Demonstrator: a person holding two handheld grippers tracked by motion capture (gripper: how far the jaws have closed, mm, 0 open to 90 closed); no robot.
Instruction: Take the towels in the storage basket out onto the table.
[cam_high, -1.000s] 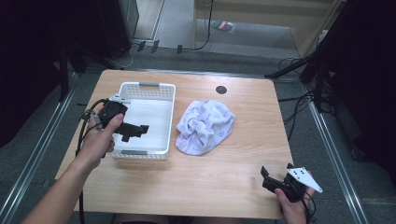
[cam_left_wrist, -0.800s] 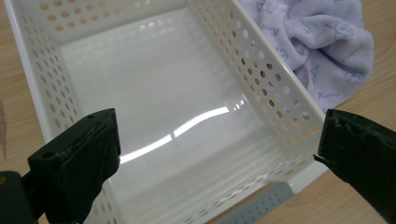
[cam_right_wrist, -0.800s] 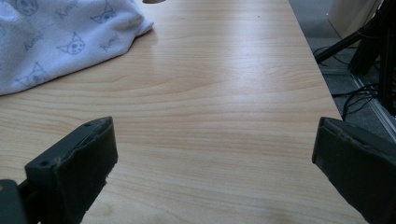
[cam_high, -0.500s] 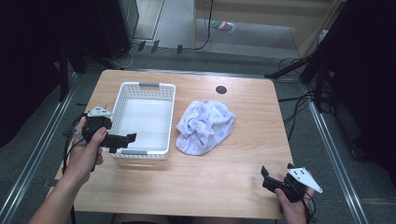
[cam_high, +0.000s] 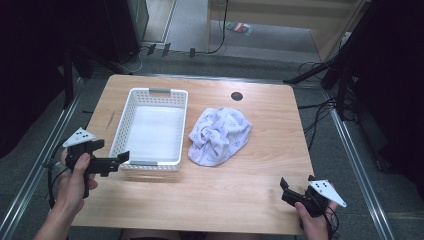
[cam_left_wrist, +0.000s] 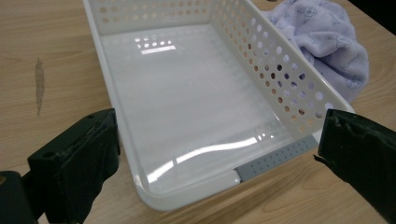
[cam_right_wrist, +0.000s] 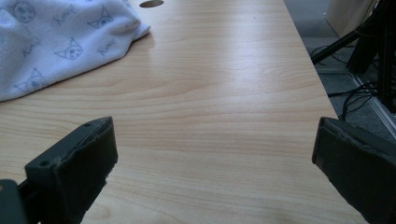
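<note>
An empty white perforated basket stands on the left half of the wooden table, with a grey grip strip at each short end. Beside it on the right lies a crumpled pale lilac towel printed with cat faces. My left gripper is open just off the basket's near left corner. In the left gripper view its jaws stand wide on either side of the basket's near end, with the towel beyond. My right gripper is open and empty near the table's front right edge, where its view has the towel far off to the left.
A round cable hole sits at the table's far middle. Bare wood lies between the towel and the right gripper. Metal rails run along both sides of the table, and cables and stands crowd the floor to the right.
My left gripper has drawn back from over the basket's near left part, moving left and toward the person. The right gripper, basket and towel have stayed put.
</note>
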